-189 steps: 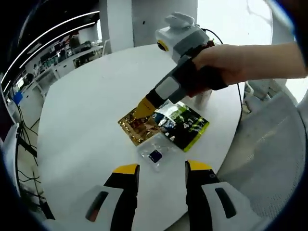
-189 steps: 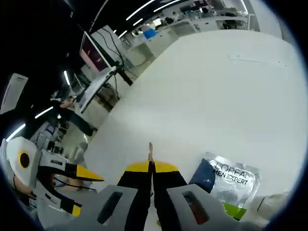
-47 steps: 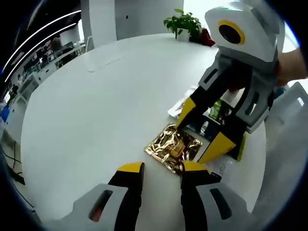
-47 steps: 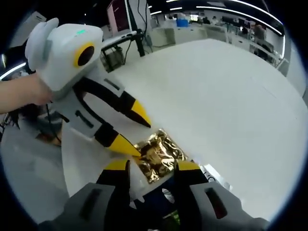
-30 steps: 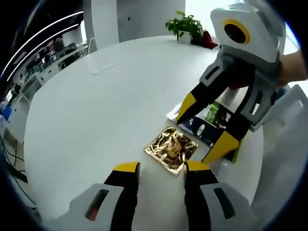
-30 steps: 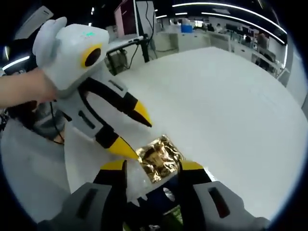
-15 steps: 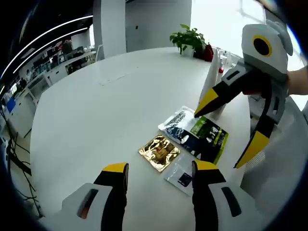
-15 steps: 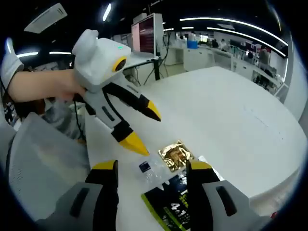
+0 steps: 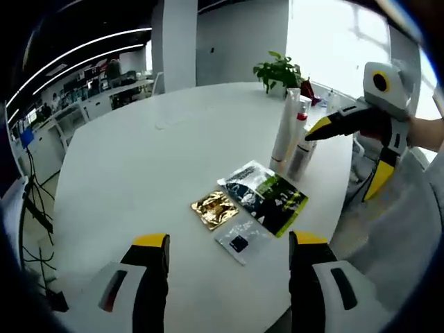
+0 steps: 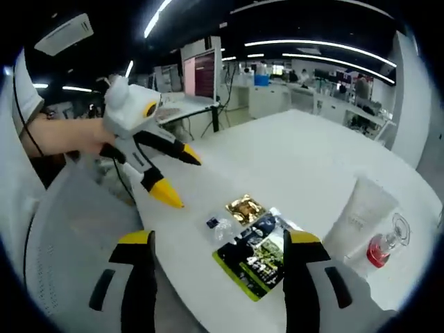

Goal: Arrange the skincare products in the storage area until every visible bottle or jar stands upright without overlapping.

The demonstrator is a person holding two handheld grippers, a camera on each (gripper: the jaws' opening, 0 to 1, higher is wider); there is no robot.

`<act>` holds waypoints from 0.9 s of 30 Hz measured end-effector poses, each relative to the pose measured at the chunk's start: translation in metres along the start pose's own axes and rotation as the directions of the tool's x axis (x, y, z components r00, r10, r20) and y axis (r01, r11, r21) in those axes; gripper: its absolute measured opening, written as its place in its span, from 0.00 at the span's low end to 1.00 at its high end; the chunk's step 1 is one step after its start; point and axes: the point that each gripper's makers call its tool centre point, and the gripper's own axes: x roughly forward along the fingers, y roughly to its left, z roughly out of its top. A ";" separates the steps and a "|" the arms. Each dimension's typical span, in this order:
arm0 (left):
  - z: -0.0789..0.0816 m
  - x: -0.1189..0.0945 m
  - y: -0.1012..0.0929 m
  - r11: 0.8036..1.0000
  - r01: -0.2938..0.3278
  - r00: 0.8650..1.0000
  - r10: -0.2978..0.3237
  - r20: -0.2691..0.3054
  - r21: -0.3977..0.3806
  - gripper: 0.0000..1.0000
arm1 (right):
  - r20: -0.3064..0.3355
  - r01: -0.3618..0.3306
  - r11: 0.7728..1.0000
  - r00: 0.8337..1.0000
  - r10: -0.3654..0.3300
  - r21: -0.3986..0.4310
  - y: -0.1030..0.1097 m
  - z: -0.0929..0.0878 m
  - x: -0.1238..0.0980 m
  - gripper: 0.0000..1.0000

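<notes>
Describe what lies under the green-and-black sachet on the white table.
The green-and-black sachet overlaps a silver-and-dark sachet, covering part of it, and otherwise rests on the white table. Whatever else it covers cannot be seen. The gold sachet lies beside it, uncovered.

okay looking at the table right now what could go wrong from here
The white tube and the clear bottle with the red pump stand close together near the table's edge; a careless reach by the open right gripper could tip either over. The gold sachet, dark pouch and small clear packet lie flat, so pinching them may be awkward.
</notes>
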 end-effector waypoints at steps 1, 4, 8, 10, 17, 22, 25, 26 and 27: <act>-0.001 -0.004 -0.002 1.000 -0.008 1.000 0.008 0.005 -0.005 0.71 | 0.000 0.009 1.000 1.000 -0.009 0.007 0.001 -0.002 -0.005 0.79; -0.005 -0.013 -0.007 0.999 -0.020 1.000 0.020 0.018 -0.031 0.74 | 0.014 0.040 0.999 0.999 -0.040 0.031 -0.004 -0.008 -0.019 0.84; -0.009 -0.026 -0.012 0.998 -0.028 0.999 0.030 0.036 -0.048 0.80 | 0.034 0.088 0.991 0.995 -0.092 0.099 -0.015 -0.017 -0.039 0.89; -0.011 -0.032 -0.016 0.998 -0.030 0.998 0.033 0.047 -0.059 0.82 | 0.038 0.107 0.986 0.993 -0.113 0.128 -0.019 -0.020 -0.048 0.92; -0.011 -0.048 -0.023 0.996 -0.042 0.994 0.050 0.102 -0.078 0.92 | 0.073 0.164 0.959 0.980 -0.185 0.232 -0.033 -0.032 -0.072 0.97; -0.008 -0.054 -0.023 0.996 -0.062 0.991 0.070 0.115 -0.071 0.96 | 0.110 0.175 0.955 0.972 -0.206 0.239 -0.037 -0.025 -0.074 0.99; -0.006 -0.055 -0.021 0.995 -0.073 0.988 0.080 0.129 -0.061 0.99 | 0.092 0.187 0.958 0.973 -0.210 0.215 -0.035 -0.031 -0.074 0.99; -0.006 -0.055 -0.022 0.996 -0.069 0.988 0.077 0.132 -0.064 0.99 | 0.081 0.201 0.960 0.972 -0.220 0.195 -0.036 -0.032 -0.074 1.00; -0.007 -0.055 -0.023 0.996 -0.066 0.989 0.074 0.129 -0.064 0.99 | 0.086 0.205 0.960 0.971 -0.224 0.190 -0.037 -0.031 -0.074 1.00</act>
